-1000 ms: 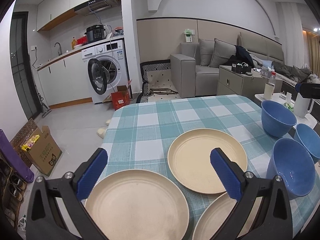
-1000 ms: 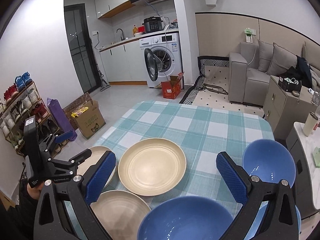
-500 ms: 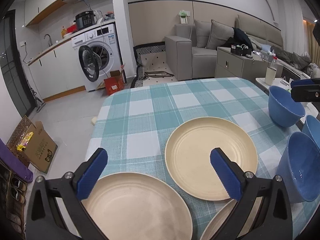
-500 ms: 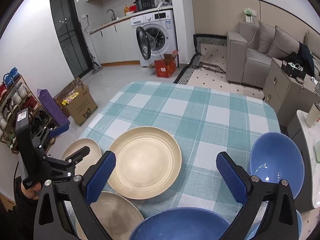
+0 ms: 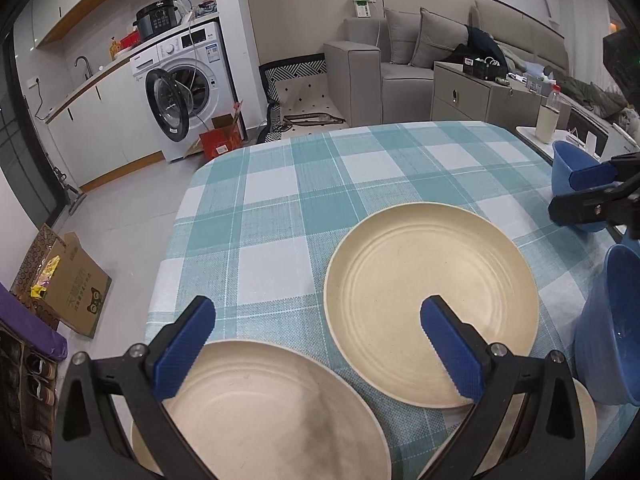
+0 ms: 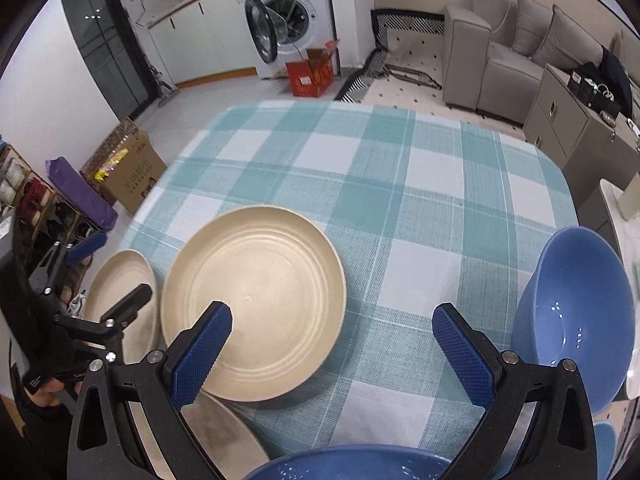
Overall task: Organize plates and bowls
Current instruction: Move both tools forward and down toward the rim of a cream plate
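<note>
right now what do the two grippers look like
Both match: the left gripper and right gripper have black angular frames with triangular cut-outs and silver screws, ending in blue fingers with a cross-hatched grip texture. In the right wrist view the left gripper's black body carries small white lettering, too small to read. No cables show.

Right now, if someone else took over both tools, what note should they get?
Left tool: open, empty, hovering over the near-left plate.
Right tool: open, empty, above the tablecloth between the centre plate and the far-right bowl.
A third plate and a near bowl sit at the front edge.
Done: nothing stacked yet.
Left: stack the plates, nest the bowls.
</note>
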Motion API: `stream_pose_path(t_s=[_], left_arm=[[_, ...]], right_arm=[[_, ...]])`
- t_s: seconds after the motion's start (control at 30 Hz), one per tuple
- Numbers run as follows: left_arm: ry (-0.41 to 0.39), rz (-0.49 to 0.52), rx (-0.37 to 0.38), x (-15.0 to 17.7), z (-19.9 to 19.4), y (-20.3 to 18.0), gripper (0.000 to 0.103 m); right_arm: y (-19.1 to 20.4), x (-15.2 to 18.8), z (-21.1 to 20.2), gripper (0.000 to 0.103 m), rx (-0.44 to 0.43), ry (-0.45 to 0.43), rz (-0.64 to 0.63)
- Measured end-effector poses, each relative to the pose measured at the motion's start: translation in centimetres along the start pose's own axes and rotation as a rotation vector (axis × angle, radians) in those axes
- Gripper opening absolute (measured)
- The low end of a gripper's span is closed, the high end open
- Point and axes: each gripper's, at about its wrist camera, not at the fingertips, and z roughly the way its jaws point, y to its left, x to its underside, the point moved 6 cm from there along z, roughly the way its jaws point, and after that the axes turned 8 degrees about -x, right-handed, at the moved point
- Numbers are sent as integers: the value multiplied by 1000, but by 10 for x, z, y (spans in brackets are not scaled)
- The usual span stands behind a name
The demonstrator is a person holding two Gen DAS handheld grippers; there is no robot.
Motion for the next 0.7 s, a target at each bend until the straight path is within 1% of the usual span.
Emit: stream_pose_path(t_s=[0.23, 0.4, 0.5, 0.63, 0.7], left_arm=[[52, 13, 10, 5, 17, -4, 103], [88, 11, 27, 8, 27, -7, 103], [98, 28, 35, 10, 30, -11, 103], [117, 32, 44, 12, 35, -14, 103], [126, 30, 54, 13, 37, -15, 101]], right_arm=[[-5, 5, 29, 102, 24, 89, 1], [-6, 7, 44, 102, -12, 140, 26], [-7, 9, 52, 102, -4, 175, 34], [-5, 9, 60, 102, -12, 199, 30], [-6, 9, 65, 102, -9, 213, 32]])
